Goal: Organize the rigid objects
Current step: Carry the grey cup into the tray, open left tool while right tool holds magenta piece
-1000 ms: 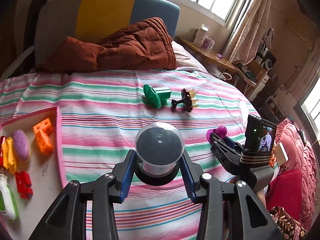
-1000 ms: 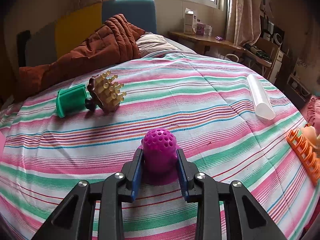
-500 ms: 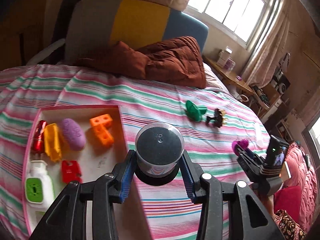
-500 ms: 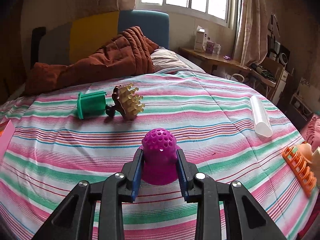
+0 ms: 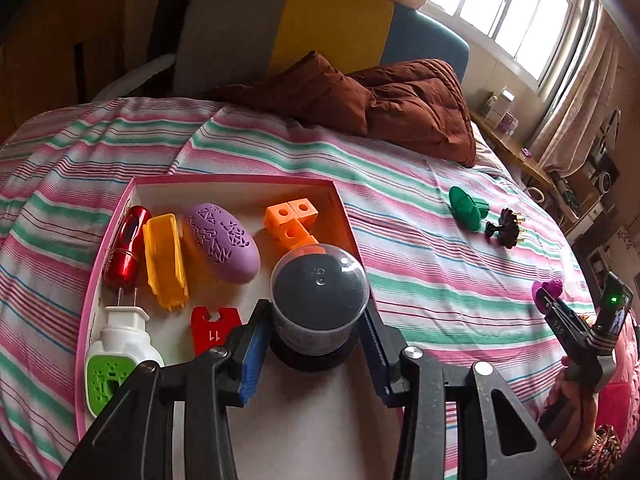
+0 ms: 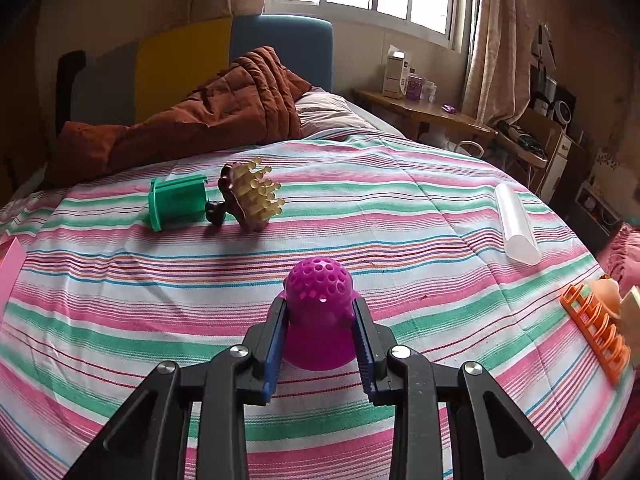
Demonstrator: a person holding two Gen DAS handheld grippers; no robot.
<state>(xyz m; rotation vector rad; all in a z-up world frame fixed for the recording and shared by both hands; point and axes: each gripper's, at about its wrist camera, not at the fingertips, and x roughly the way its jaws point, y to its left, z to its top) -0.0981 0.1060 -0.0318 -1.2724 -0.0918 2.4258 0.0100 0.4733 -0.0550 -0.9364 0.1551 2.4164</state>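
Clear-domed black container (image 5: 319, 300) clamped between the left gripper (image 5: 316, 344) jaws, held over the near right part of the pink-rimmed tray (image 5: 236, 179). Tray already holds orange blocks (image 5: 294, 224), purple oval (image 5: 222, 237), yellow piece (image 5: 165, 258), red cylinder (image 5: 127, 246). Step, as judged: depositing. Next move needs lowering onto bare tray floor, clear of blocks, then release. Right gripper (image 6: 320, 320) jaws closed on magenta perforated piece (image 6: 319, 286), above the striped bedspread (image 6: 360, 208).

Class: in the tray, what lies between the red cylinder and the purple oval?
The yellow plastic piece lies between the red cylinder and purple oval, seen in the left wrist view.
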